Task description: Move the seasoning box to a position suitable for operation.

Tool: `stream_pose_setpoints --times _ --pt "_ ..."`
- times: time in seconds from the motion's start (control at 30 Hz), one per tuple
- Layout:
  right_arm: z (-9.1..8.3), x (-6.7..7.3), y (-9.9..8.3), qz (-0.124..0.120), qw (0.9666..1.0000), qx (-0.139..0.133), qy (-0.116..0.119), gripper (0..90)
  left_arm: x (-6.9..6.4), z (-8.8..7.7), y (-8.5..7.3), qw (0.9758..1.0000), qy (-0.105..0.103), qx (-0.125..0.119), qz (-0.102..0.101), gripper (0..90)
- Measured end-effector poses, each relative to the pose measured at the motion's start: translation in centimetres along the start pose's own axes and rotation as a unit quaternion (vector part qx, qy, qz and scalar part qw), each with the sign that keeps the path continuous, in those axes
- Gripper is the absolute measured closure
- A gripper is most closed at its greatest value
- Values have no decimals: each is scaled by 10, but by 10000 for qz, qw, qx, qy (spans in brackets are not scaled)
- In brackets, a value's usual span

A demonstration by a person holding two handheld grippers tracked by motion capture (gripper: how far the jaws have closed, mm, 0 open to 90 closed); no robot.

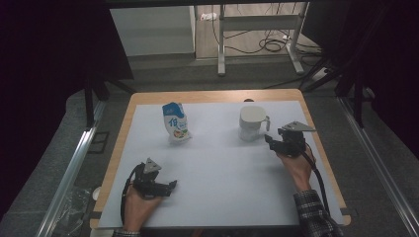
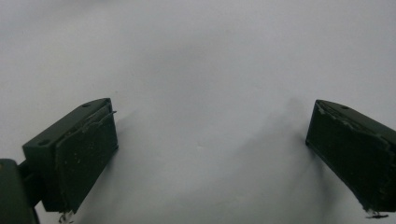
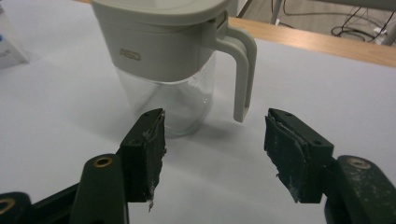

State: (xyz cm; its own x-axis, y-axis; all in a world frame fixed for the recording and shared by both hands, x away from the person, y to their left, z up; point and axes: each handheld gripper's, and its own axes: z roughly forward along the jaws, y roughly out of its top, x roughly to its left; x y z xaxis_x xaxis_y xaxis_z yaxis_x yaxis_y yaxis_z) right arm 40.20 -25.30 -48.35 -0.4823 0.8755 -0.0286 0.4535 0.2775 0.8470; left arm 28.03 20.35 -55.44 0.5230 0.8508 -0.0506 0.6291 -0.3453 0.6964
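Right gripper view: the clear glass jug with a beige plastic lid and handle (image 3: 177,60) stands just beyond the right gripper (image 3: 215,144). Its jaws are spread, nothing between them, the handle nearest.

The jug (image 3: 173,60) pairs matt beige plastic (lid and handle) with clear glass, on a smooth white sheet (image 3: 70,130).

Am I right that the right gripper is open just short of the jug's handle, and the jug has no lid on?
Not quite. The jug does have a lid; the right gripper view shows it sitting on top. The rest holds: the right gripper is open just short of the handle, with nothing between its jaws.
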Motion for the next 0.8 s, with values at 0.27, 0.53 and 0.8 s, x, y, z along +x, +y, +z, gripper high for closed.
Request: stream_pose_setpoints --times 0.27,0.53,0.8 --pt "15 -9 6 107 9998 41 -149 470 0 0 0 10000 -1 3 2 21" --pt "29 -11 14 156 9997 81 -161 576 0 0 0 10000 -6 -2 1 21" --pt "44 -10 19 139 9993 209 -290 603 0 0 0 10000 -7 -2 1 21"
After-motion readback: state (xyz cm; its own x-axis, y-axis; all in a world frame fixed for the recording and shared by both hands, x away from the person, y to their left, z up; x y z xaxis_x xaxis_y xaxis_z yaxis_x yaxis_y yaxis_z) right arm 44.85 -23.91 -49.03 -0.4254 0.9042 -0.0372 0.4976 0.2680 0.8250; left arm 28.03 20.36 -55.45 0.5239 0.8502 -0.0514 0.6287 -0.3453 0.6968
